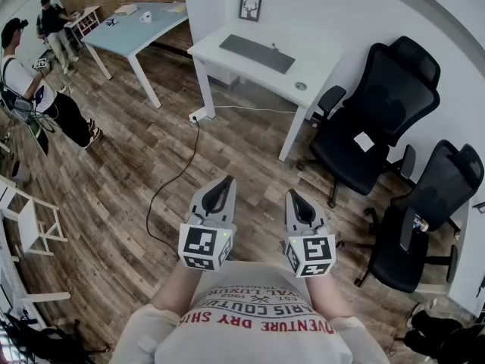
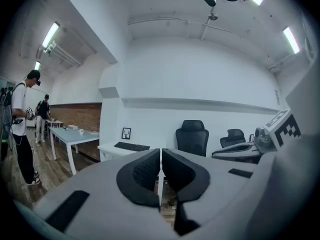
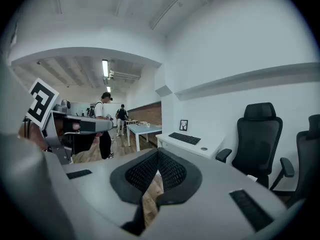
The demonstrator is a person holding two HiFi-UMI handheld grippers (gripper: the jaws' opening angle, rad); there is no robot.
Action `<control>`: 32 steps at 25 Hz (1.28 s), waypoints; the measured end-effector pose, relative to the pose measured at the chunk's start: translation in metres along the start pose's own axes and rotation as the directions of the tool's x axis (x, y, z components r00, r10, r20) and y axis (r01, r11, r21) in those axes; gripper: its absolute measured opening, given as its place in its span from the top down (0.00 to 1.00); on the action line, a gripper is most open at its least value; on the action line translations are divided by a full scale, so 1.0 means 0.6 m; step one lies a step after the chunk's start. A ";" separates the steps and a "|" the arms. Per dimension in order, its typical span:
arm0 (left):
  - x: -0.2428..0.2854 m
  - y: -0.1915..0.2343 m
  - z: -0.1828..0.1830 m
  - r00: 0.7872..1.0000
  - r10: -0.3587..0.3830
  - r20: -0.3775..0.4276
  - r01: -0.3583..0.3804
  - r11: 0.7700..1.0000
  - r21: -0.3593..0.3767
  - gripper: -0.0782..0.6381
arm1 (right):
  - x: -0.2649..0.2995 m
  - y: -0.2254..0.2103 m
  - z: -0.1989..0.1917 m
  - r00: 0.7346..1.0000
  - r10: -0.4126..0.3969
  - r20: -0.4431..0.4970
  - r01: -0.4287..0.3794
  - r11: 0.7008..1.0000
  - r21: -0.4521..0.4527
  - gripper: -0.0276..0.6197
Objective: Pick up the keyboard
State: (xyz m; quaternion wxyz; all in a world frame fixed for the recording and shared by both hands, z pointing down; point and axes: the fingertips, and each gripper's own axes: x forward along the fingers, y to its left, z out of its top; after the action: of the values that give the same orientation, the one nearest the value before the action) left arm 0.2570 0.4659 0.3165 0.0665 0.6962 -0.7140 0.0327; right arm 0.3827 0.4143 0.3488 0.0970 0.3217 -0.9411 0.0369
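1. Keyboard (image 1: 257, 54) lies flat along the middle of the white counter (image 1: 242, 72), parallel to its long edge. Nothing is touching it, so the pick-up has not started.
2. Person stands on the wood floor (image 1: 114, 165), well apart from the counter. Neither gripper can reach from there. I judge that walking up to the counter has to come first.
3. Left gripper (image 1: 226, 182) has its jaws closed pad on pad, with nothing between them.
4. Right gripper (image 1: 292, 196) is the same, with jaws closed and empty.
5. Both grippers are held close to the body, side by side and about level, pointing toward the counter. To me that looks like a carrying pose rather than a reach.
6. Jaws will have to open before either gripper can take the keyboard. It is long and thin, so one gripper at each end looks the likely plan, which would explain why both are aimed that way.
7. Frame (image 1: 250, 7) stands upright at the back of the counter, by the wall. A small disc (image 1: 301, 86) sits near the counter's right end, and I cannot tell what it is.
8. Containers: I see none on the counter. To its left, a blue counter (image 1: 140, 30) carries what looks like a cup (image 1: 145, 17), too small to show what is in it.
9. Chair (image 1: 379, 112) stands just right of the counter. A cable (image 1: 178, 177) runs across the floor from the counter's left leg toward the person, and could catch a foot on the way.
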 end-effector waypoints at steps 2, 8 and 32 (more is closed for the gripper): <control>0.004 0.001 0.001 1.000 0.005 -0.001 -0.005 1.000 0.013 0.85 | 0.004 -0.003 0.000 1.000 0.001 0.000 -0.001 1.000 -0.001 0.92; 0.003 0.008 -0.003 1.000 0.027 -0.004 -0.027 1.000 0.014 0.85 | 0.007 -0.002 -0.003 1.000 0.008 -0.001 -0.008 1.000 0.009 0.92; 0.077 0.166 -0.031 0.998 0.024 -0.052 -0.026 0.999 -0.038 0.85 | 0.164 0.013 0.001 0.998 -0.045 -0.035 0.046 0.999 0.022 0.92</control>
State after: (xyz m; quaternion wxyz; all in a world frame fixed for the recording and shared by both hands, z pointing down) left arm 0.1577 0.4253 0.3458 0.0979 0.6847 -0.7212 0.0375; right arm 0.3017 0.3617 0.3683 0.1103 0.3434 -0.9313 0.0508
